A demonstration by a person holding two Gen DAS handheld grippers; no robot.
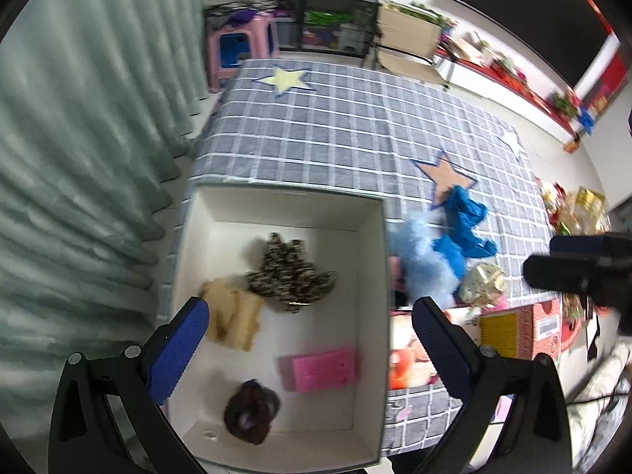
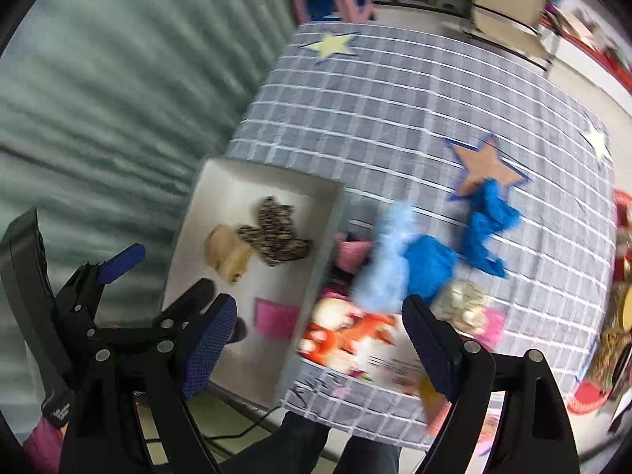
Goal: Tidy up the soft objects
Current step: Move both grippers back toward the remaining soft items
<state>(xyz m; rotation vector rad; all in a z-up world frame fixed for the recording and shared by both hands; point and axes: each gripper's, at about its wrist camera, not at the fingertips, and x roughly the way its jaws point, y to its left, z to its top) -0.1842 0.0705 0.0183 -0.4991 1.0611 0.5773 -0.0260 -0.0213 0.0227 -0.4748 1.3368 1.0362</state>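
A white open box [image 1: 373, 260] stands on the checked table and holds a leopard-print cloth [image 1: 290, 272], a beige cloth [image 1: 233, 318], a pink sponge [image 1: 322, 369] and a dark brown scrunchie [image 1: 251, 410]. My left gripper [image 1: 308, 316] is open and empty above the box. Right of the box lie a light blue fluffy piece [image 1: 420, 260] and blue crumpled cloth [image 1: 464, 225]. My right gripper [image 2: 316, 320] is open and empty above the box's right wall [image 2: 316, 276], near the fluffy piece [image 2: 381, 264]. The left gripper's fingers [image 2: 118, 264] show at its left.
A printed orange and white package [image 2: 355, 339], a gold-wrapped item [image 1: 482, 282] and a red and yellow carton [image 1: 521, 330] lie near the table's front right. Curtains [image 1: 79, 158] hang at the left. A pink stool [image 1: 241, 45] and shelves stand beyond the table.
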